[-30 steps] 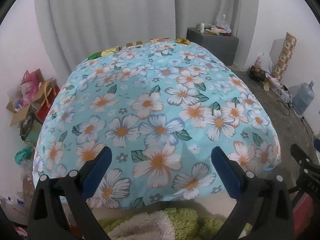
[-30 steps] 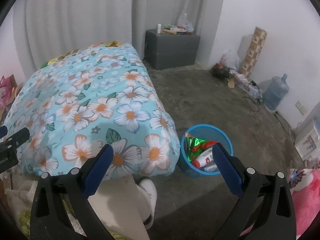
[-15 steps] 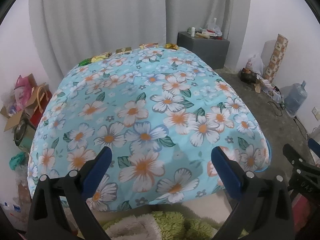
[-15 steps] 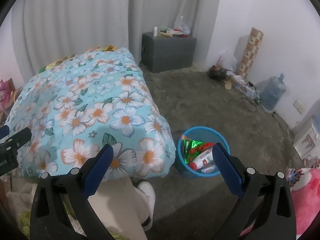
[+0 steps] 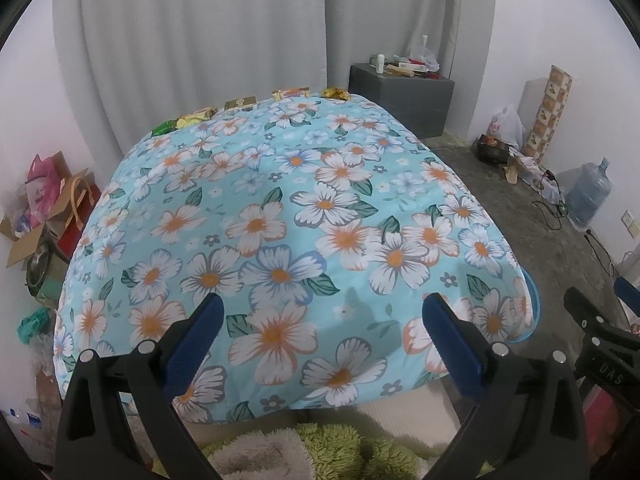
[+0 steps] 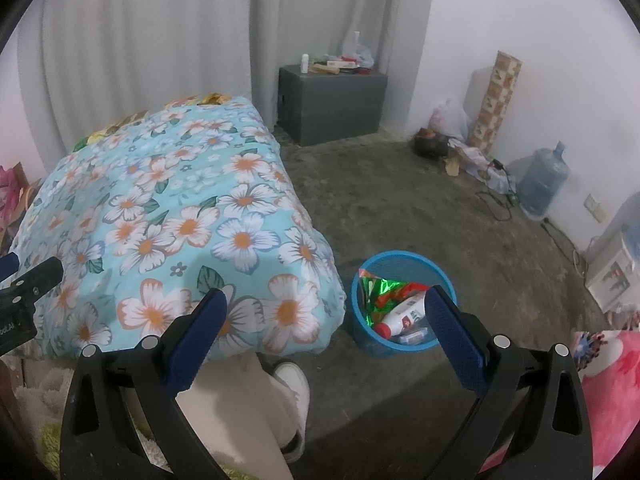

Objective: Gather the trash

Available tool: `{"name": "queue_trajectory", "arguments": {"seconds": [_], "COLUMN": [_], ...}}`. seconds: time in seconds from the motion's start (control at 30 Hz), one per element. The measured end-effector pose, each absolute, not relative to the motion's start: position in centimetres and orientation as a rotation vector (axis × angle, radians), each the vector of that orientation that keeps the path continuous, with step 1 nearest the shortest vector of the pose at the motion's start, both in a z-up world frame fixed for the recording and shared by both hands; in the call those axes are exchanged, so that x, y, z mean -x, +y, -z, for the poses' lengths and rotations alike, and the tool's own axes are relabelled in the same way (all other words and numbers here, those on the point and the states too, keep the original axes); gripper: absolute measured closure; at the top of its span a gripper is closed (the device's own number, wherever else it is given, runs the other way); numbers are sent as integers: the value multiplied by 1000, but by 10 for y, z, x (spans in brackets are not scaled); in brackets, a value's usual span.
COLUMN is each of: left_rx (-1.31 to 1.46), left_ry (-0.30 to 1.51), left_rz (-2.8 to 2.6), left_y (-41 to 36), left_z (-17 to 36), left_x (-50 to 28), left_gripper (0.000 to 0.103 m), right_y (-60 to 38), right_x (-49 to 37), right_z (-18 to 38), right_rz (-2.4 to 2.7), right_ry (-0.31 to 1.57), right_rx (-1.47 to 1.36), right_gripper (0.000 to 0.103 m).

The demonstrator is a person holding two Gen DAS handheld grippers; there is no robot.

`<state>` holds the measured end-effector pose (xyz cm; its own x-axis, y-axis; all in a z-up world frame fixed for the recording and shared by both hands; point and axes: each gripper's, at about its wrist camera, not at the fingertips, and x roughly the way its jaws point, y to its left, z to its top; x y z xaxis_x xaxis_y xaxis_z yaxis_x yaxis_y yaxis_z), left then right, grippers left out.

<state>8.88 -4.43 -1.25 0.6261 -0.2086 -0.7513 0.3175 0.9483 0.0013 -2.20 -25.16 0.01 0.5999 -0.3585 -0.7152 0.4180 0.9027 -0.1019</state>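
Note:
Several wrappers lie along the far edge of the flowered table: a green one [image 5: 163, 128], a yellow one [image 5: 196, 117], a small box [image 5: 240, 102], an orange packet [image 5: 291, 92] and a gold wrapper [image 5: 336, 93]. My left gripper [image 5: 320, 312] is open and empty over the table's near edge. My right gripper [image 6: 324, 310] is open and empty above the floor beside a blue bin [image 6: 404, 300] that holds a green foil wrapper, a white tube and other trash. The bin's rim peeks out at the table's right edge in the left wrist view [image 5: 534, 312].
The table wears a blue flowered cloth [image 5: 280, 220]. A grey cabinet [image 6: 332, 106] with clutter stands at the back wall. A water jug [image 6: 542, 180], bags and cables lie along the right wall. Boxes and bags [image 5: 44, 208] sit left of the table. My leg and shoe [image 6: 292, 380] are below.
Both grippers have drawn back and risen a little, so the table and bin look smaller and farther. Both stay open and empty.

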Motion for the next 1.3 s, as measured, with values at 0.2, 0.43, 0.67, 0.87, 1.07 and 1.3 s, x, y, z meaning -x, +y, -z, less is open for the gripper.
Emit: {"name": "queue_trajectory", "arguments": {"seconds": [0.2,0.43,0.67,0.87,1.07,1.3], "left_rx": [-138,-139,-139,-139,-140,-141], "left_ry": [842,839,840,840,840,843], "left_rz": [302,300,300,298,297,297], "left_y": [-44,-44,-44,-43,-43,-42], "left_z": [12,11,11,10,10,10], "left_x": [-89,-89,-89,-90,-91,-92], "left_gripper": [6,6,6,6,6,6], "right_y": [-251,-252,-251,-252,-252,-251], "right_x": [22,22,22,21,22,22], "right_z": [0,0,0,-1,-1,-1], "right_rz": [451,451,450,448,450,451], "right_ry": [811,810,810,809,810,809], "right_rx": [-77,-78,-77,-77,-77,-80], "right_gripper": [8,8,8,8,8,8]}}
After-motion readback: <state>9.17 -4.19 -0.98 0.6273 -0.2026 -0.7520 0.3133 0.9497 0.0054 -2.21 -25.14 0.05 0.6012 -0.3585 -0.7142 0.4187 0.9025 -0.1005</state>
